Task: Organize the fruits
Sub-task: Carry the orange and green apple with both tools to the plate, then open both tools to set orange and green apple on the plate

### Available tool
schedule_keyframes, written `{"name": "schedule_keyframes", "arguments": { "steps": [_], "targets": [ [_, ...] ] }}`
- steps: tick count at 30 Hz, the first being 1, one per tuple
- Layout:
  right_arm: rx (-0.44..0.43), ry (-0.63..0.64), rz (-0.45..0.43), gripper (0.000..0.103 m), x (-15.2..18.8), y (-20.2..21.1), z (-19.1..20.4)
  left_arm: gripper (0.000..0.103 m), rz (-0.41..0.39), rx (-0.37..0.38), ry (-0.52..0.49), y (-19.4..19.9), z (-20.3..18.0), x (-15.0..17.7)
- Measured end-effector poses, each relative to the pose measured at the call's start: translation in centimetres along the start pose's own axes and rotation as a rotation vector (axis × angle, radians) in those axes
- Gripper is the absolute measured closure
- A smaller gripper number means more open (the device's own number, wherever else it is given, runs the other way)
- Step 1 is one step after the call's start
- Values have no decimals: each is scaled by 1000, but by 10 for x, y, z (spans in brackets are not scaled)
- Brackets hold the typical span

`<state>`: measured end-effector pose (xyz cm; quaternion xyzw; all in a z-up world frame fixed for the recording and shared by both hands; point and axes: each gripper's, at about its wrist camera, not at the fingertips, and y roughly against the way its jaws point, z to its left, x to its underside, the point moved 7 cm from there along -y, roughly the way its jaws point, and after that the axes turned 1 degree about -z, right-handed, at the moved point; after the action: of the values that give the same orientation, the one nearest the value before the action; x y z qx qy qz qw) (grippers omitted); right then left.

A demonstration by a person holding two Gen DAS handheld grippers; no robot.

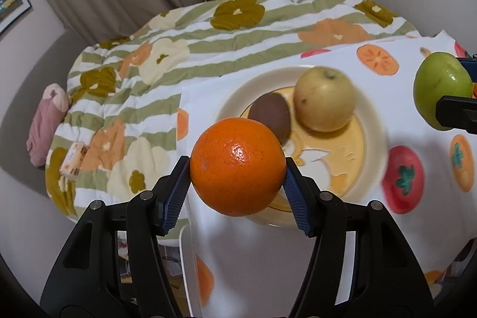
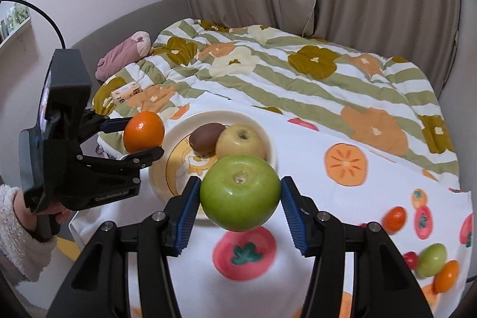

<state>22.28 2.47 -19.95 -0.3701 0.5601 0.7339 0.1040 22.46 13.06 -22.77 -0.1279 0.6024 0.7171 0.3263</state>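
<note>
A striped quilt [image 2: 298, 73] with big flower shapes covers the bed behind the table. A white tablecloth [image 2: 342, 198] printed with fruit slices lies over the table in front of it. On the cloth sits a cream plate [image 2: 176, 139] with a yellow centre; it holds a yellow apple [image 2: 240, 142] and, touching it on the left, a brown kiwi [image 2: 207, 137].

The left gripper [image 1: 237, 172] is closed on an orange [image 1: 237, 166], its blue pads pressed to both sides, and holds the fruit in the air above the near edge of the plate [image 1: 369, 115]. The right gripper [image 2: 239, 192] grips a green apple [image 2: 239, 192] the same way, stem end up, lifted over the plate's near rim.

At the right edge of the cloth lie more small fruits: a small green apple [image 2: 431, 260], a small orange [image 2: 446, 276] touching it, and another small orange [image 2: 394, 216] farther back.
</note>
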Motion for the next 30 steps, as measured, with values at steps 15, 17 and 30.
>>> {"name": "schedule_keyframes", "arguments": {
  "steps": [15,17,30],
  "targets": [
    [48,-82,45,53,4,-53,9,37,20,46,-108,-47,-5,1],
    [55,-87,44,53,3,-52,9,36,22,53,-102,-47,-4,2],
    [55,-65,48,53,-2,-40,14,0,-19,78,-25,-12,17,4]
  ]
}}
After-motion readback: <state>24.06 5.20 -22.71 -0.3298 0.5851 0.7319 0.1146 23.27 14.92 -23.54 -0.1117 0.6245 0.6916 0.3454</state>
